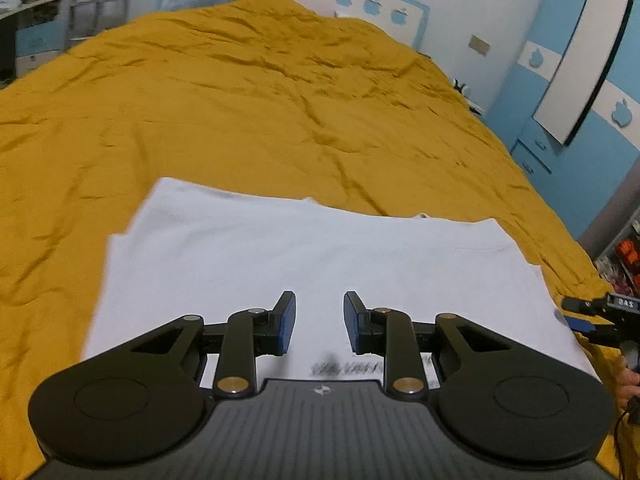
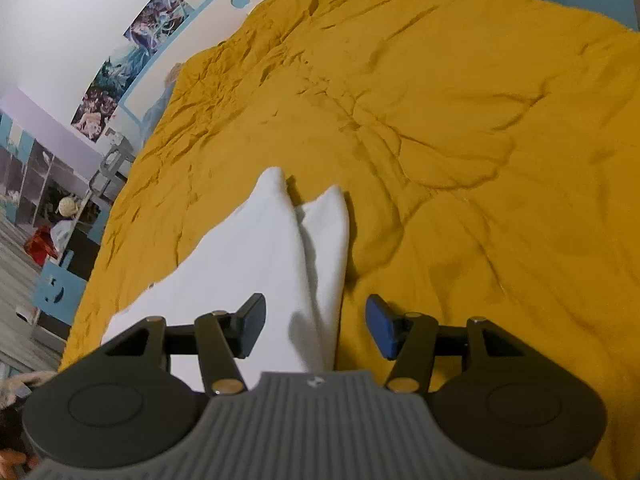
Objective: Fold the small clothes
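A white garment [image 1: 304,256] lies flat on the mustard-yellow bedspread [image 1: 240,100], with dark printed lettering near its close edge. My left gripper [image 1: 320,322] is open and empty, hovering over the garment's near part. My right gripper shows at the far right of the left wrist view [image 1: 592,318], at the garment's right edge. In the right wrist view the garment [image 2: 256,264] runs away from me, its right side doubled into two raised points. My right gripper [image 2: 316,326] is open, its jaws on either side of the garment's right edge, not holding it.
The bedspread [image 2: 460,140] covers the whole bed. A white and blue headboard wall with apple cut-outs [image 1: 372,4] stands at the back. A blue wardrobe [image 1: 580,120] is on the right. Shelves and furniture [image 2: 48,184] stand beyond the bed's left side.
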Action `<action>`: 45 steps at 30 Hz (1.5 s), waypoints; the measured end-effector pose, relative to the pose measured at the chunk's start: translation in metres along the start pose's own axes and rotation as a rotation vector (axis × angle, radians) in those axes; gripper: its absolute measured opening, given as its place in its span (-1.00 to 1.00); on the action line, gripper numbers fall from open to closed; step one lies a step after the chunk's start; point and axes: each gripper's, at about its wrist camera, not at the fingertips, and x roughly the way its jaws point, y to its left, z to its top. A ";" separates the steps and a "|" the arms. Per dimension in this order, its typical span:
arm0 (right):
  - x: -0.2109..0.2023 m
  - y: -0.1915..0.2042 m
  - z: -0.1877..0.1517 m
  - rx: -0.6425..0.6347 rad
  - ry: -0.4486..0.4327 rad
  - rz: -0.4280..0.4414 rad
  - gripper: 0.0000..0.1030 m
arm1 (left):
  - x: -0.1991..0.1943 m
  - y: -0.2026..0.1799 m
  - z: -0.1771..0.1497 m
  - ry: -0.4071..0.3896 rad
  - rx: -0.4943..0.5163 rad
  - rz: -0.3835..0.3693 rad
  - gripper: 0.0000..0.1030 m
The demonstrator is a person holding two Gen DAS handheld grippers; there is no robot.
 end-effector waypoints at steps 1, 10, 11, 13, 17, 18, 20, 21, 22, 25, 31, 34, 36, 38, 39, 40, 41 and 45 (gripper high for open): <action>0.007 -0.003 0.005 0.012 0.004 0.009 0.01 | 0.008 -0.003 0.002 0.003 0.003 -0.004 -0.41; 0.063 -0.011 0.032 0.036 0.035 0.101 -0.34 | 0.076 -0.033 0.017 0.042 0.059 -0.035 -0.41; 0.067 -0.010 0.032 0.031 0.038 0.104 -0.57 | 0.083 -0.035 0.019 0.047 0.063 -0.037 -0.42; 0.071 -0.009 0.033 0.022 0.037 0.108 -0.68 | 0.099 -0.041 0.024 0.059 0.078 -0.040 -0.43; 0.065 0.004 0.034 -0.033 0.004 0.108 -0.86 | 0.124 -0.053 0.029 0.070 0.126 -0.033 -0.52; 0.063 0.009 0.034 -0.048 -0.004 0.111 -0.87 | 0.130 -0.055 0.030 0.069 0.132 -0.025 -0.52; 0.058 0.021 0.036 -0.074 -0.015 0.120 -0.87 | 0.141 -0.056 0.034 0.072 0.135 -0.012 -0.53; 0.056 0.024 0.036 -0.085 -0.017 0.119 -0.87 | 0.147 -0.057 0.036 0.075 0.139 0.001 -0.55; 0.055 0.029 0.036 -0.096 -0.019 0.117 -0.87 | 0.152 -0.058 0.038 0.079 0.140 0.009 -0.55; 0.052 0.042 0.035 -0.115 -0.020 0.106 -0.88 | 0.165 -0.058 0.042 0.090 0.121 0.014 -0.55; 0.048 0.059 0.035 -0.087 -0.019 0.075 -0.89 | 0.152 -0.052 0.050 0.064 0.076 -0.002 -0.56; 0.042 0.073 0.035 -0.078 -0.027 0.080 -0.90 | 0.115 -0.045 0.048 0.014 0.077 -0.033 -0.55; 0.036 0.085 0.033 -0.075 -0.032 0.093 -0.90 | 0.086 -0.035 0.046 -0.022 0.063 -0.043 -0.55; 0.032 0.103 0.032 -0.075 -0.034 0.105 -0.90 | 0.061 -0.021 0.042 -0.044 0.037 -0.039 -0.55; 0.031 0.113 0.031 -0.074 -0.035 0.116 -0.90 | 0.048 -0.012 0.040 -0.057 0.017 -0.026 -0.55; 0.031 0.125 0.030 -0.074 -0.033 0.132 -0.91 | 0.035 -0.002 0.036 -0.077 -0.008 -0.006 -0.55; 0.030 0.135 0.028 -0.075 -0.029 0.141 -0.91 | 0.024 0.009 0.031 -0.093 -0.029 0.010 -0.55; 0.038 0.187 0.015 -0.096 -0.005 0.167 -0.91 | -0.015 0.053 0.017 -0.109 -0.111 0.073 -0.56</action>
